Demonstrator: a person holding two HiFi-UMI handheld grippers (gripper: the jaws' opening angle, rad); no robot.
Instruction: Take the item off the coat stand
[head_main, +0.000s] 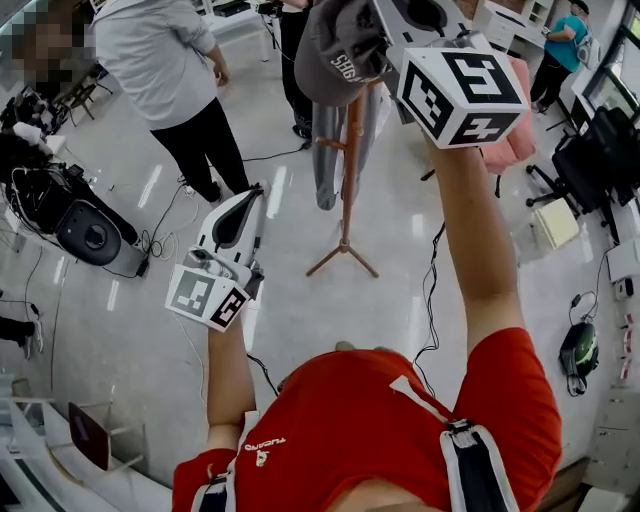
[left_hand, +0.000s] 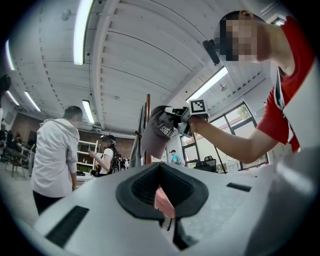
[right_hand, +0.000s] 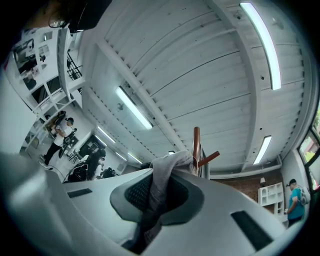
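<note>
One wooden coat stand (head_main: 349, 170) rises just beyond the right claw (right_hand: 159, 192). That claw is clamped tight on the single grey cap (head_main: 335, 50) at the stand's top. The left claw (left_hand: 162, 192) hangs lower, well apart from the stand, drawn narrow and empty.

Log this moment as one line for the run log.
phase: grasp | right gripper: shut on cap | cap: at top of coat stand | left gripper: low, away from stand
</note>
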